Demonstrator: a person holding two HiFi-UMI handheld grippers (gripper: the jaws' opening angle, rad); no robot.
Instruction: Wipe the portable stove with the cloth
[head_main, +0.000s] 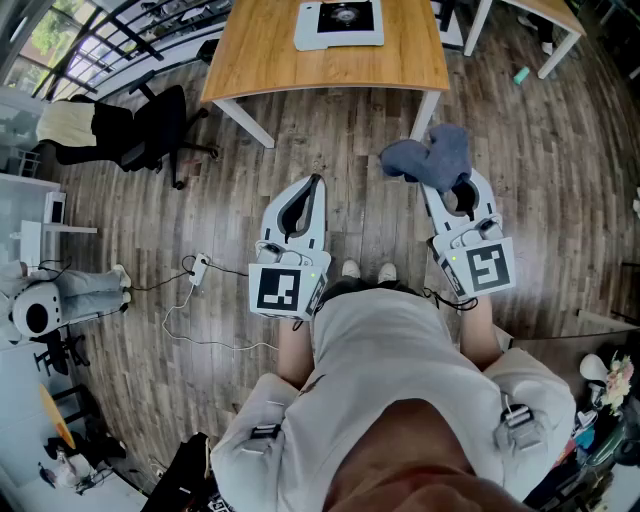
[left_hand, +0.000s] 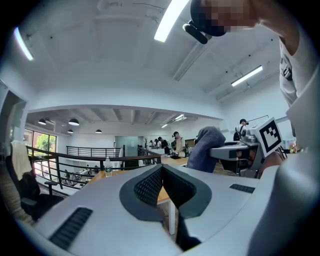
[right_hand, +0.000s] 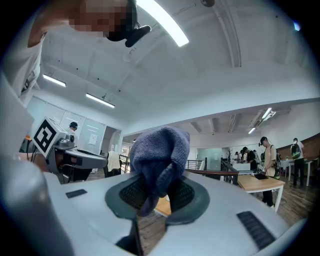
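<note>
left gripper (head_main: 315, 182): jaws fully together, ribbed pads meeting along one seam, nothing between them; held level over the floor (head_main: 330, 130), short of the counter's near edge.
right gripper (head_main: 452, 190): jaws partly apart and clamped on the cloth; held level, beside the left gripper and well apart from it.
cloth (head_main: 430, 155): blue-grey knit, bunched into a lump; pinched between the right gripper's pads (right_hand: 131, 192), bulging up and forward past the jaw tips; in the air, off the counter, just short of its near right corner in the head view.
cloth, other views: fills the middle of the right gripper view (right_hand: 160, 152); seen from the left gripper view as a rounded hump (left_hand: 205, 147) above the right gripper's body (left_hand: 234, 151).
portable stove (head_main: 340, 22): flat pale unit with a dark round burner; on the counter, about mid-width, back from the near edge; touched by neither gripper.
counter (head_main: 260, 60): light wood top on white legs; far edge cut off by the frame.
bottle (left_hand: 107, 166): clear, upright, near the counter's left edge in the left gripper view.
office chair (head_main: 150, 130): black, on the floor off the counter's left corner.
cable (head_main: 200, 270): white, looped loosely on the floor left of the left gripper.
</note>
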